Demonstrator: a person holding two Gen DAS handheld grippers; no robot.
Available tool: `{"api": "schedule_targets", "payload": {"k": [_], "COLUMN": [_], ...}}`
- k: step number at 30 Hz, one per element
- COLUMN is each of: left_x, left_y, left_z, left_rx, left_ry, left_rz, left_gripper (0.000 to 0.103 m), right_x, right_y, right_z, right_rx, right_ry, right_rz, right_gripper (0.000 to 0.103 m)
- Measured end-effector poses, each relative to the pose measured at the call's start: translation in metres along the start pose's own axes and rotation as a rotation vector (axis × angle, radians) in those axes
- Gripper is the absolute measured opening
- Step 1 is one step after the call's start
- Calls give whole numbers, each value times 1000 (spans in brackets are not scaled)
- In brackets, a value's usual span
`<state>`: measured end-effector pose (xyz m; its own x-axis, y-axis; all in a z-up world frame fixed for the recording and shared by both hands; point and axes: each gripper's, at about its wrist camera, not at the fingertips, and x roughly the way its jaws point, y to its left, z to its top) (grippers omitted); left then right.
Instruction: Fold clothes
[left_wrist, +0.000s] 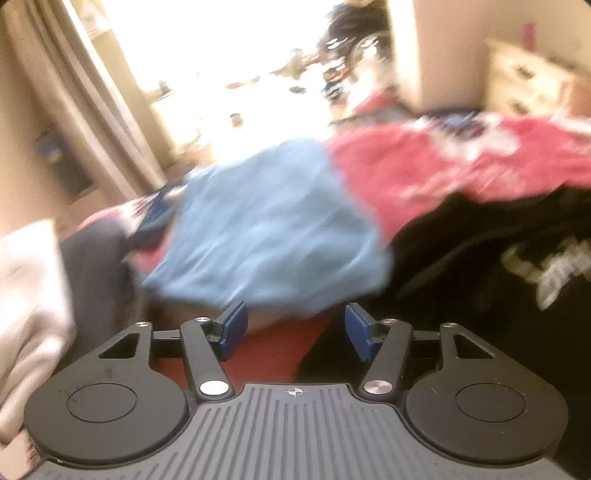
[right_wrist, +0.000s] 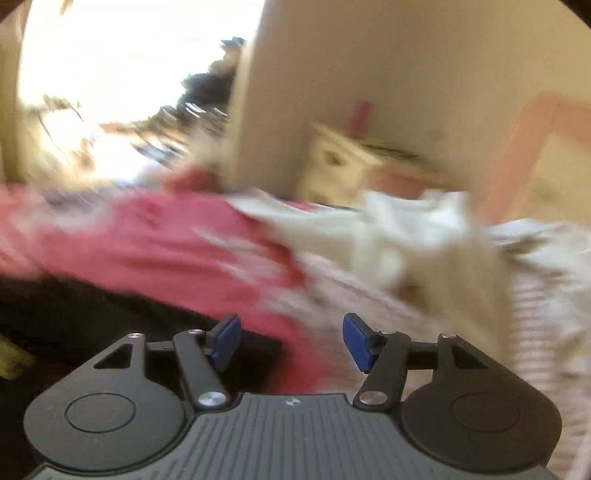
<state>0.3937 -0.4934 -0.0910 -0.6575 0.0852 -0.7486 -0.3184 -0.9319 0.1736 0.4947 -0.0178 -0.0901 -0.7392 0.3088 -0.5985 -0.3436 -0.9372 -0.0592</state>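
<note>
Only the left wrist view shows one blue garment (left_wrist: 266, 221) at frame centre, beside one black printed garment (left_wrist: 498, 266) at right; the left gripper (left_wrist: 295, 330) has its jaws parted, holding nothing. Only the right wrist view shows one crumpled white garment (right_wrist: 399, 236) at centre right. The right gripper (right_wrist: 291, 341) is likewise parted and empty, and one red cloth (right_wrist: 155, 240) appears in both views.
</note>
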Motion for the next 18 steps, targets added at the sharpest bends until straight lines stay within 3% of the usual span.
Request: {"api": "schedule_targets", "payload": {"k": [3,7,12,15,17,18], "left_x": [32,102,155,168,169,167], "left_y": [-29,-70,-81,-86,-86,-85], "left_z": [33,67,84,83,81,81], "left_rx": [28,52,-12,5,-8,-20], "left_ry": [-20,16,136,156,149,140], "left_rz": [-133,-188,-217,-208,-214,-223], "left_gripper": [59,59,59,58,46,41], "right_x": [30,88,141,144,144,145], "right_y": [34,93,135,150,158,161], "right_z": [24,43,48,43,41,40], "right_rx": [51,28,-6,-97,-152,-180], "right_ry": [32,160,347,375,380,385], "right_rz": [236,450,513,509,507,501], "right_gripper": [61,53,52,52,51,34]}}
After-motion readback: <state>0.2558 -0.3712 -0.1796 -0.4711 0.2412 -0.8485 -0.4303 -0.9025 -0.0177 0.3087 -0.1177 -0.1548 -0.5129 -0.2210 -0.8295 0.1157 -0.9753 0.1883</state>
